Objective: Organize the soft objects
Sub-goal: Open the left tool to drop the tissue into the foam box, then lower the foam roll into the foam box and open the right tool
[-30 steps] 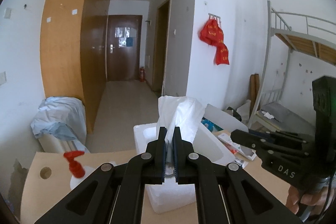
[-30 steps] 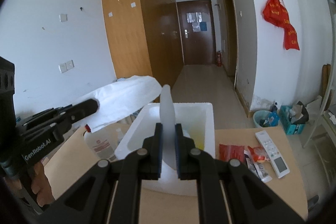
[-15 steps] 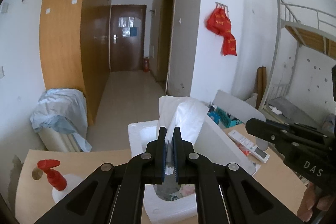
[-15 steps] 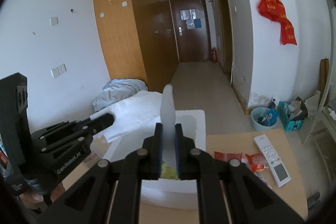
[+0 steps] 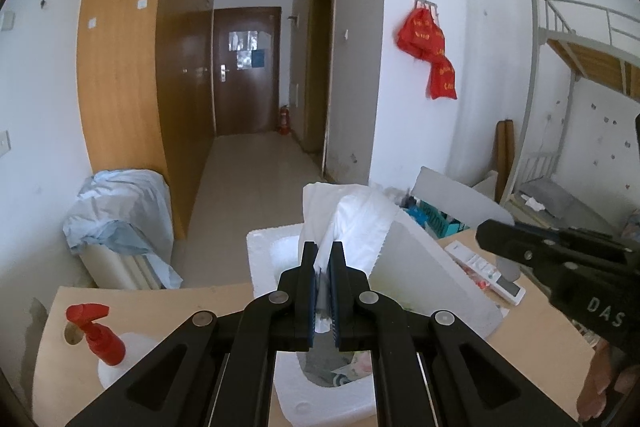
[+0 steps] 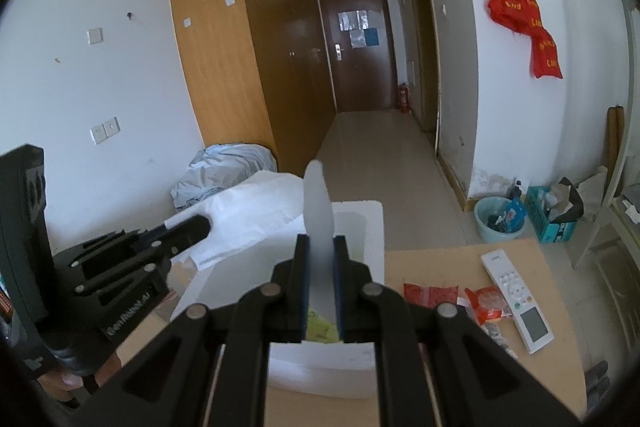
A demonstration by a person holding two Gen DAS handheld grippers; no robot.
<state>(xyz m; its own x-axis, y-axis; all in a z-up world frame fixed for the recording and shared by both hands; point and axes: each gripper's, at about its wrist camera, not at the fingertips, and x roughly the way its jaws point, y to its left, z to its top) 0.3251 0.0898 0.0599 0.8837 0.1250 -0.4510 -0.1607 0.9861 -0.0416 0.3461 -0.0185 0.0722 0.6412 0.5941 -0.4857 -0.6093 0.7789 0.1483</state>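
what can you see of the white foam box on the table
The white foam box looks like thick-walled expanded polystyrene, open-topped, standing on the tan table. Small items lie inside, too unclear to name. The left gripper holds a white tissue-like wad over it; the right gripper clamps its flat lid on edge above.

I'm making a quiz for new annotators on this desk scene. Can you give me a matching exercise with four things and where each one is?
Things:
1. white tissue
2. foam lid
3. spray bottle
4. remote control

Places:
A. lying flat on the desk, right of the foam box
B. clamped in the left gripper
C. standing on the desk, left of the foam box
D. clamped on edge in the right gripper

Pairs: 1-B, 2-D, 3-C, 4-A
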